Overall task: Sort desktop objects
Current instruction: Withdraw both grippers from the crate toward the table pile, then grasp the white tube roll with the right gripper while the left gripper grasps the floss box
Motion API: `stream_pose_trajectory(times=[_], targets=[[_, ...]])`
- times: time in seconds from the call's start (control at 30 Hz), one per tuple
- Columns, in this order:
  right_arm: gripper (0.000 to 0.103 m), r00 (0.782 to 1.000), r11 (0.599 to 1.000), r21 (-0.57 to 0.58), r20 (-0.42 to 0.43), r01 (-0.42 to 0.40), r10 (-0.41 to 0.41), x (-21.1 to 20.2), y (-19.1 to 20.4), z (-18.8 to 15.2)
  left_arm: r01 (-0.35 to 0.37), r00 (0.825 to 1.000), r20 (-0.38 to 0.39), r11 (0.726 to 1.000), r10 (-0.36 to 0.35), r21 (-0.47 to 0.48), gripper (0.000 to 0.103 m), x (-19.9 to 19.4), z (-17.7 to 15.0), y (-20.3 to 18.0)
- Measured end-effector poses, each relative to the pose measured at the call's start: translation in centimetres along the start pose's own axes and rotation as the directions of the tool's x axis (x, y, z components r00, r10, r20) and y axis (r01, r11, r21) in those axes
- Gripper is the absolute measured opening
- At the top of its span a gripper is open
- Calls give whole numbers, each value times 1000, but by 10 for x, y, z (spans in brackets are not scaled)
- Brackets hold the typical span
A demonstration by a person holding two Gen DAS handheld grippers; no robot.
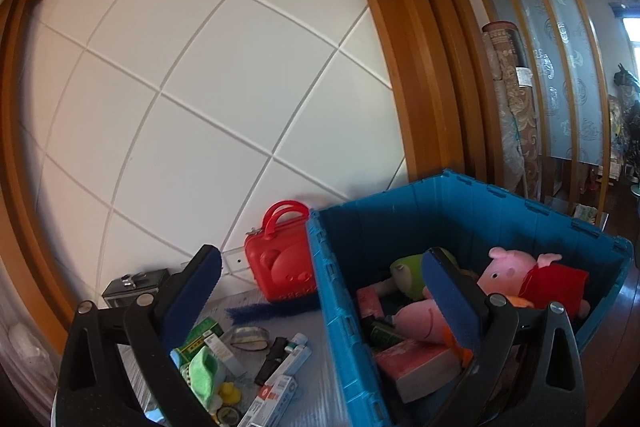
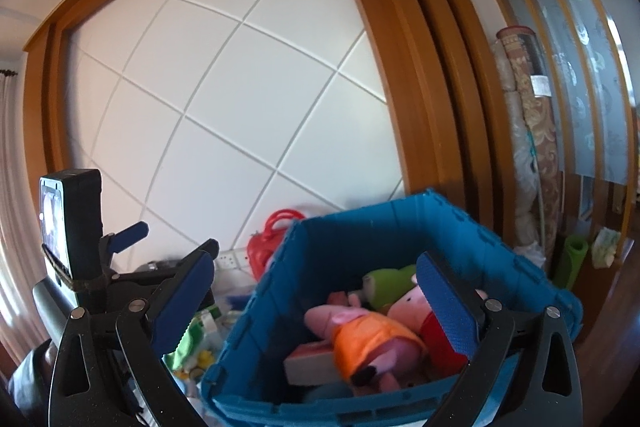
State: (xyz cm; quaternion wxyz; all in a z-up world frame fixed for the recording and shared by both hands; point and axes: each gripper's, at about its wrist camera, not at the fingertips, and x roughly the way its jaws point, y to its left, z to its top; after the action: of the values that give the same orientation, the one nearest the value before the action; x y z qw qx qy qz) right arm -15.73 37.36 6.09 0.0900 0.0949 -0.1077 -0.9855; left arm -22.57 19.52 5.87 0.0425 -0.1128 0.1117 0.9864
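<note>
Both grippers gape wide, holding nothing: the left gripper [image 1: 320,303] straddles the blue plastic crate's [image 1: 480,203] wall, and the right gripper [image 2: 316,303] hovers above the pink plush pig in orange [image 2: 368,343].

A white panelled wall [image 1: 208,75] in a wooden frame [image 1: 384,39]; beside it, what looks like rolled carpets [image 1: 510,99].
</note>
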Motion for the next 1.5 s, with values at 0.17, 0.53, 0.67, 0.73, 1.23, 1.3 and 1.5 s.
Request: stream_pose_trajectory(times=[0.17,0.53,0.67,0.73,1.23,1.3,1.5], targets=[[103,1000,1000,-9,-19,-13,12,6,20,-4,-23,1000,-6,999,23,-37,102,-5,-17,37],[103,989,994,-43,-111,-105,100,52,127,-47,-175,984,-31,985,174,-8,102,-24,-99,203],[103,973,986,-64,-184,-156,142,84,179,-75,-208,975,-73,978,209,12,102,-20,-130,260],[103,958,980,-62,-230,-191,172,103,203,-93,-217,971,-97,976,216,-1,102,-17,-146,286],[77,569,959,-37,-811,-280,135,252,262,-353,-124,944,-318,990,94,-75,102,8,-276,324],[73,527,957,-40,-841,-286,122,262,262,-372,-137,925,-366,988,101,-74,102,14,-290,321],[45,470,943,-57,-876,-327,110,278,262,-388,-149,875,-478,981,72,-125,102,17,-334,306]])
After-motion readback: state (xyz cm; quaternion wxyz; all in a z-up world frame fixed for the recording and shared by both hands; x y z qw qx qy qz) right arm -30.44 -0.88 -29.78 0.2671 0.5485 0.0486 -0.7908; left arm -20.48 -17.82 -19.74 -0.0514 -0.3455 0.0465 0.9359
